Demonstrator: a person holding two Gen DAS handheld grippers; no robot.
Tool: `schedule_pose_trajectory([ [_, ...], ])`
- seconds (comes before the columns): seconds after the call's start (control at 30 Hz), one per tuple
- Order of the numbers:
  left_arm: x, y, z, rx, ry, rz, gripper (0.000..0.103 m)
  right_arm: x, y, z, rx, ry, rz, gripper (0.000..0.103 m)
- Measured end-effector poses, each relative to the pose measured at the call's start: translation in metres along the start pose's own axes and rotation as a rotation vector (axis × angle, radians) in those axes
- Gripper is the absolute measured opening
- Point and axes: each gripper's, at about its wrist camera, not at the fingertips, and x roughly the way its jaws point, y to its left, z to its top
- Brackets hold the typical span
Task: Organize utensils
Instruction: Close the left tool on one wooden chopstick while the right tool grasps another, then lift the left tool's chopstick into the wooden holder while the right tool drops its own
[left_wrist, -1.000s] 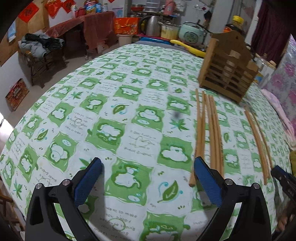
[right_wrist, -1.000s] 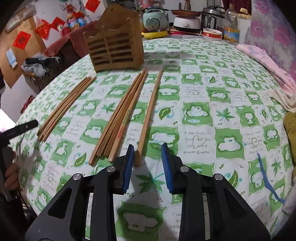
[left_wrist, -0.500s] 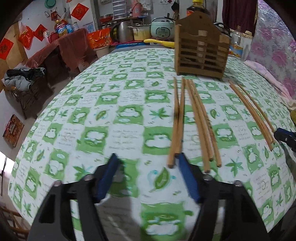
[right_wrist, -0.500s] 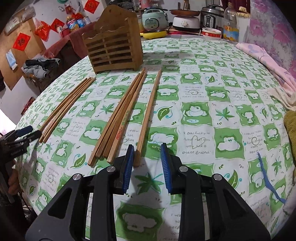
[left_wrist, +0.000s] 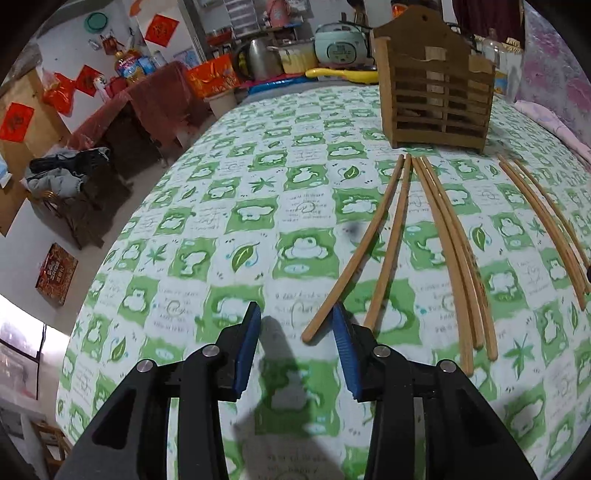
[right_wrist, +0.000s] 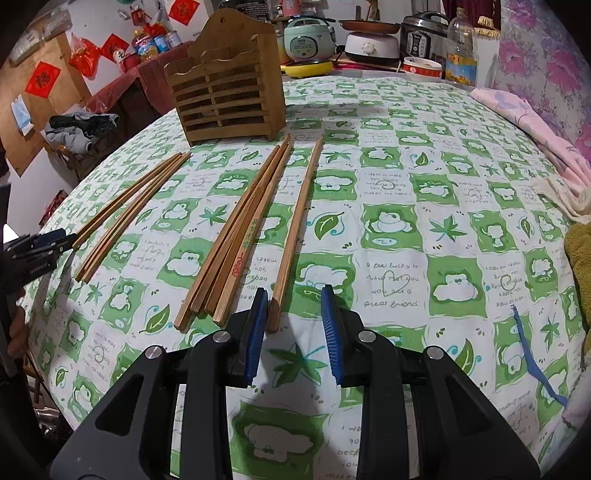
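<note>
Several wooden chopsticks lie lengthwise on the green-and-white tablecloth, pointing at a slatted wooden utensil holder (left_wrist: 436, 85) (right_wrist: 229, 92) at the back. My left gripper (left_wrist: 295, 321) is open, low over the cloth; the near end of the leftmost chopstick (left_wrist: 354, 254) lies between its blue pads, just inside the right pad. My right gripper (right_wrist: 293, 306) is open, with the near end of a single chopstick (right_wrist: 295, 225) just inside its left pad. A bundle of several chopsticks (right_wrist: 236, 236) lies left of it. The left gripper (right_wrist: 37, 247) shows at the far left beside another group (right_wrist: 125, 214).
Rice cookers, pots and a bottle (right_wrist: 460, 55) stand behind the table. A pink cloth (right_wrist: 532, 129) and a yellow towel (right_wrist: 580, 254) lie at the right edge, and a blue strip (right_wrist: 532, 362) at the near right. Chairs with clothes (left_wrist: 62, 177) stand left of the table.
My left gripper has swung right and forward to the leftmost chopstick's near end, and its jaws have narrowed. The right gripper has barely moved.
</note>
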Motion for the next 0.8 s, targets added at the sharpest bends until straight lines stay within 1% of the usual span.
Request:
schedule_pose_trajectory([
  [0.07,0.0,-0.006,0.0,0.026,-0.003,-0.004,0.027,0.0,0.0,0.0,0.001,-0.001,0.0,0.03],
  [0.1,-0.002,-0.014,-0.002,0.058,-0.011,-0.001,0.016,0.0,0.0,0.0,0.001,0.0,0.0,0.03],
  [0.13,-0.005,-0.022,-0.005,0.086,-0.019,0.012,0.012,0.0,0.0,0.0,0.001,0.0,0.001,0.03],
  [0.23,-0.014,-0.046,-0.019,0.153,-0.067,0.042,0.006,0.0,0.0,0.0,-0.001,0.0,-0.002,0.031],
  [0.27,-0.015,-0.051,-0.022,0.168,-0.076,0.055,0.005,0.0,0.0,0.0,-0.002,0.0,-0.002,0.031],
  [0.3,-0.016,-0.054,-0.022,0.172,-0.078,0.051,0.005,0.0,0.0,0.0,-0.002,0.0,-0.002,0.031],
  [0.37,-0.016,-0.048,-0.02,0.136,-0.07,0.015,0.005,0.0,0.0,0.0,-0.001,0.0,-0.001,0.031],
  [0.4,-0.014,-0.041,-0.017,0.101,-0.062,-0.017,0.006,0.001,0.001,0.0,-0.001,0.0,-0.002,0.031],
  [0.43,-0.013,-0.037,-0.015,0.077,-0.057,-0.029,0.011,0.001,0.002,0.0,-0.002,0.0,-0.002,0.031],
  [0.47,-0.012,-0.032,-0.014,0.052,-0.052,-0.041,0.013,0.001,0.002,0.0,-0.005,0.001,-0.005,0.031],
  [0.5,-0.011,-0.029,-0.014,0.033,-0.05,-0.046,0.018,0.001,0.002,0.0,-0.008,0.001,-0.007,0.031],
  [0.57,-0.012,-0.027,-0.015,0.01,-0.051,-0.056,0.019,0.002,0.004,0.0,-0.024,0.002,-0.017,0.03],
  [0.6,-0.014,-0.027,-0.016,0.003,-0.054,-0.059,0.017,0.001,0.005,-0.001,-0.03,0.001,-0.022,0.027],
  [0.63,-0.015,-0.027,-0.017,-0.003,-0.055,-0.071,0.006,0.0,0.006,-0.001,-0.034,-0.002,-0.026,0.017],
  [0.67,-0.016,-0.026,-0.018,-0.009,-0.054,-0.09,0.006,-0.001,0.005,-0.002,-0.036,-0.005,-0.018,0.008],
  [0.73,-0.019,-0.025,-0.02,-0.024,-0.057,-0.089,0.006,-0.003,0.005,-0.002,-0.039,-0.013,-0.012,0.006],
  [0.8,-0.023,-0.022,-0.021,-0.041,-0.062,-0.116,0.006,-0.004,0.006,-0.002,-0.043,-0.023,-0.018,0.006],
])
